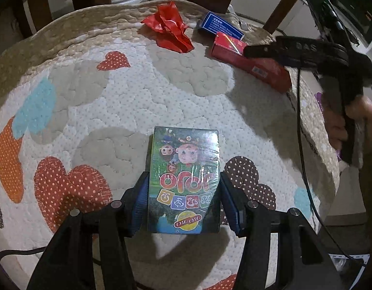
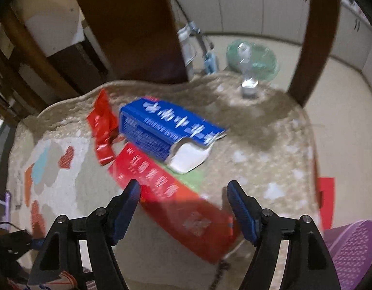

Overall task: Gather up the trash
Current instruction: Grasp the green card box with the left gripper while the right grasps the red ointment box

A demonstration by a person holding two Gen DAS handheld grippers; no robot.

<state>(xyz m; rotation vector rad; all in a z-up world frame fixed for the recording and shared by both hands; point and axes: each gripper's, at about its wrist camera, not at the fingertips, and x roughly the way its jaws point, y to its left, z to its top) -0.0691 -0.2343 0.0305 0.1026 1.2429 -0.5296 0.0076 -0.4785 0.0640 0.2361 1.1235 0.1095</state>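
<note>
1. The scene is a round quilted cushion (image 1: pixel 94 91) patterned with hearts and clouds, seen from two cameras mounted on hand-held grippers.
2. The left gripper (image 1: pixel 183 198) points steeply down. Its two blue pads press against the long sides of a shrink-wrapped cartoon card box (image 1: pixel 183 181), so it is grasping that box. Whether the box has left the cushion cannot be told.
3. The right gripper (image 2: pixel 183 205) stands with its jaws apart and nothing clamped. Under and between them lies a long red box (image 2: pixel 176 200), resting on the cushion; the pads do not touch it. The picture is blurred.
4. Just beyond the red box lies a blue box (image 2: pixel 161 125) with one end torn open, touching or overlapping it.
5. A crumpled red wrapper (image 1: pixel 170 25) sits near the far edge of the cushion, beside the blue box.
6. In the left view, a person's hand (image 1: pixel 350 125) holds the right gripper over the red box.
7. No bin or bag for the trash is visible.
8. Judged progress: early. One item is gripped, and three pieces remain on the cushion uncollected.
</note>
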